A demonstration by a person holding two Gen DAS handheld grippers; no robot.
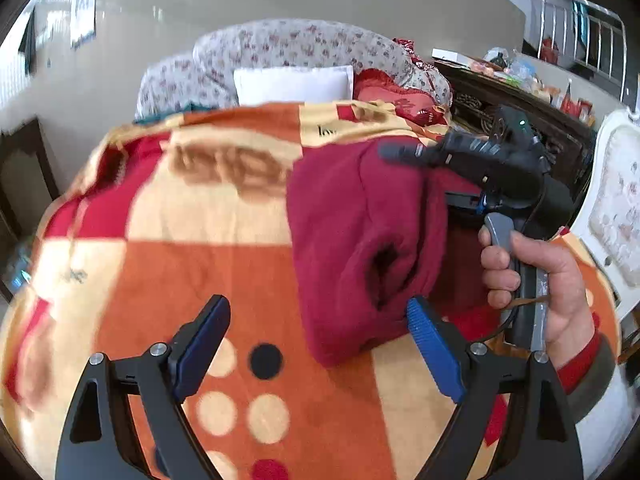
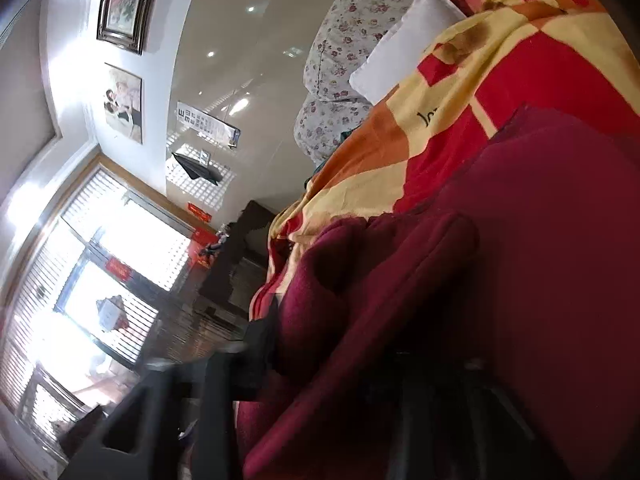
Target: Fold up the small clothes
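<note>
A home bedroom: patterned blanket (image 1: 208, 240), floral quilt (image 1: 280, 46), white pillow (image 1: 294, 84), framed pictures (image 2: 124, 0) on the wall

My right gripper (image 1: 404, 152) is half buried: the dark red garment (image 1: 360, 240) covers its lower finger, and in its own camera the cloth (image 2: 480, 280) fills the view, so I cannot tell how its jaws stand. The blanket (image 1: 160, 220) smears with blur. My right hand's (image 1: 536, 280) sleeve (image 1: 580, 364) runs behind my left gripper's (image 1: 320, 344) arm.
</note>
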